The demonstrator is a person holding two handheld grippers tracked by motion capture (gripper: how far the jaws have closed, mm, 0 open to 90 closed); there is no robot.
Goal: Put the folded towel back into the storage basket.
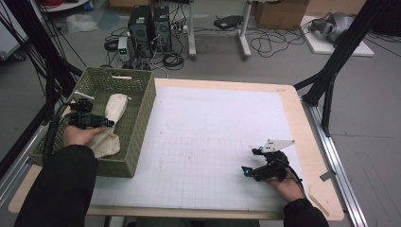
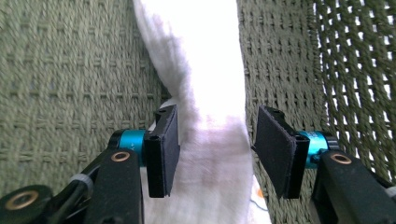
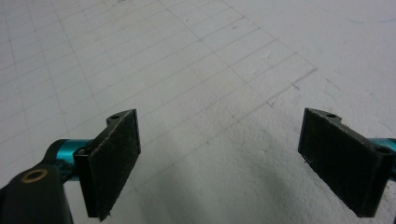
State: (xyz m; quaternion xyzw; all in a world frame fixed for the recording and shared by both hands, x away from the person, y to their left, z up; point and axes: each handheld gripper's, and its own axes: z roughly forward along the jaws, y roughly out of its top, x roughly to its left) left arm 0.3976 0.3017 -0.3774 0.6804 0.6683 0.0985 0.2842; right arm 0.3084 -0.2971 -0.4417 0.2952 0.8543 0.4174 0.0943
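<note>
Inside the olive-green woven plastic basket (image 1: 142,101) at the left edge of the desk (image 1: 302,123), a cream-white rolled cloth (image 1: 115,108) lies lengthwise on the basket floor, running from near the far wall toward the near wall. Over its near half hangs the left claw (image 1: 97,120), held in the person's left hand (image 1: 80,135), with the dark sleeve reaching in over the basket's near rim. From the left gripper view, the cloth (image 2: 210,93) passes up between the two black padded jaws, which stand spread; the left pad lies right against the fabric's edge, while the right pad stands off it with a strip of basket weave visible in the gap, so the cloth sits between the jaws without being pinched.

Well apart, on the white gridded sheet (image 1: 213,142) that covers the desk, the right claw (image 1: 250,161) rests low in the person's right hand (image 1: 286,182), with its grey three-cornered plate on top. Its jaws are spread wide, and the right gripper view shows nothing but the gridded sheet (image 3: 219,93) between them.
</note>
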